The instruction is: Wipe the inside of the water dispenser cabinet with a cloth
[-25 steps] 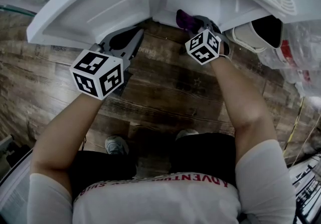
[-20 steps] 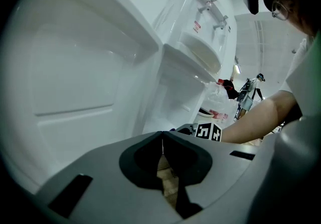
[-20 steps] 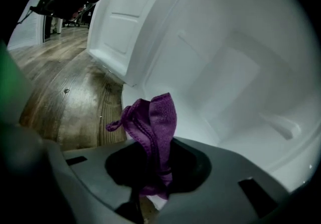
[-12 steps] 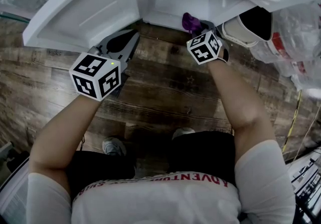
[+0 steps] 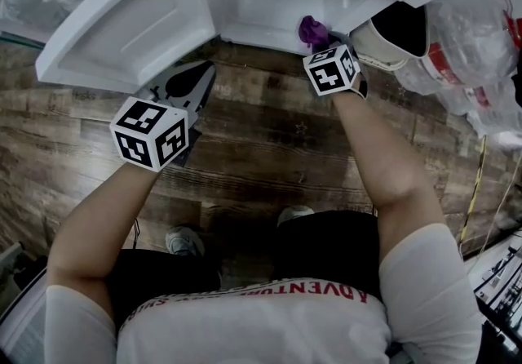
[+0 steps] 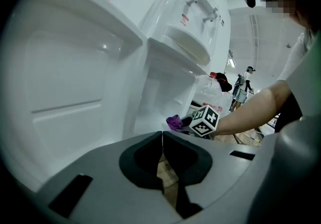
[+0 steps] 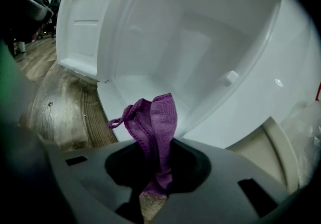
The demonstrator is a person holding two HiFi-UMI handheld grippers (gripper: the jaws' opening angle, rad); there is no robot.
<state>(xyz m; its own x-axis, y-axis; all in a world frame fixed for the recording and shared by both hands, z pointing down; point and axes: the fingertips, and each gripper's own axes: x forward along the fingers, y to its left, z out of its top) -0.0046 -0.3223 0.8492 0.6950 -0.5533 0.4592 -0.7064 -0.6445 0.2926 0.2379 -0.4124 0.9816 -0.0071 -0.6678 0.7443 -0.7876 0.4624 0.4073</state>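
Seen from the head view, both forearms reach forward over the wooden floor (image 5: 269, 150), the left toward 11 o'clock, the right toward 1 o'clock, nearly straight. Two shoes (image 5: 183, 238) show below them.

The left gripper (image 5: 201, 70) hangs low, just in front of the opened cabinet door (image 5: 130, 24). Its jaws are clenched tip to tip with nothing between them. It does not touch the door.

The right gripper (image 5: 316, 41) sits at the cabinet's front lip. Its jaws are clamped on one purple cloth (image 7: 153, 122). The cloth's bunched free end stands up past the jaw tips toward 12 o'clock, over the edge of the cabinet floor. Whether it touches the floor cannot be told.

Beyond it opens the one white cabinet (image 7: 200, 52), with smooth walls and a small peg on its right wall. The cloth is the only thing at its mouth.

At 3 o'clock of the cabinet a cream container (image 5: 400, 32) lies with its dark mouth showing, its contents unreadable. Clear plastic bags (image 5: 469, 52) sit beside it.

In the left gripper view, the water dispenser (image 6: 185, 42) carries two taps (image 6: 196, 0) high above the cabinet.
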